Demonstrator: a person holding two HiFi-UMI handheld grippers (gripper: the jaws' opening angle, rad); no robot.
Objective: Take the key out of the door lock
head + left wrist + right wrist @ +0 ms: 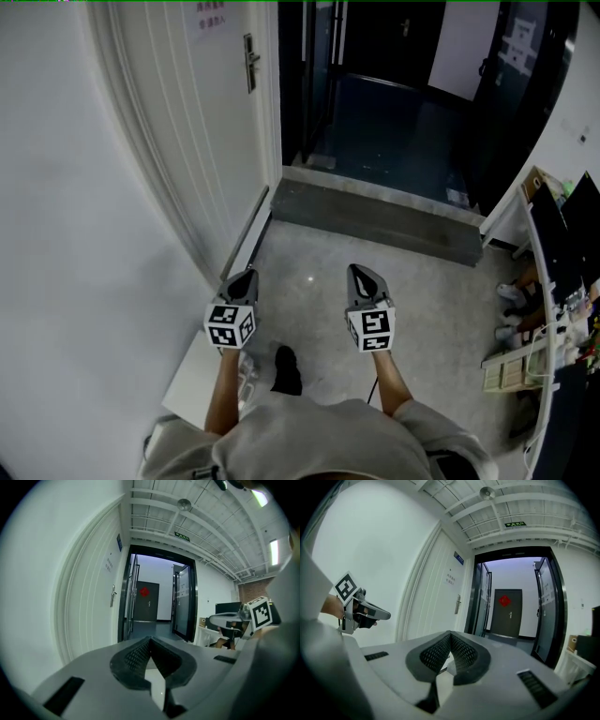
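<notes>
The white door stands on the left, with its metal handle and lock plate far ahead of me; the same lock plate shows small in both gripper views. No key can be made out at this distance. My left gripper and my right gripper are held side by side at waist height over the floor, both shut and empty, well short of the door. Each gripper shows in the other's view, the right gripper and the left gripper.
An open dark doorway lies ahead past a grey stone threshold. A desk with clutter lines the right side. A white wall runs along my left. A far dark door with a red ornament is visible down the corridor.
</notes>
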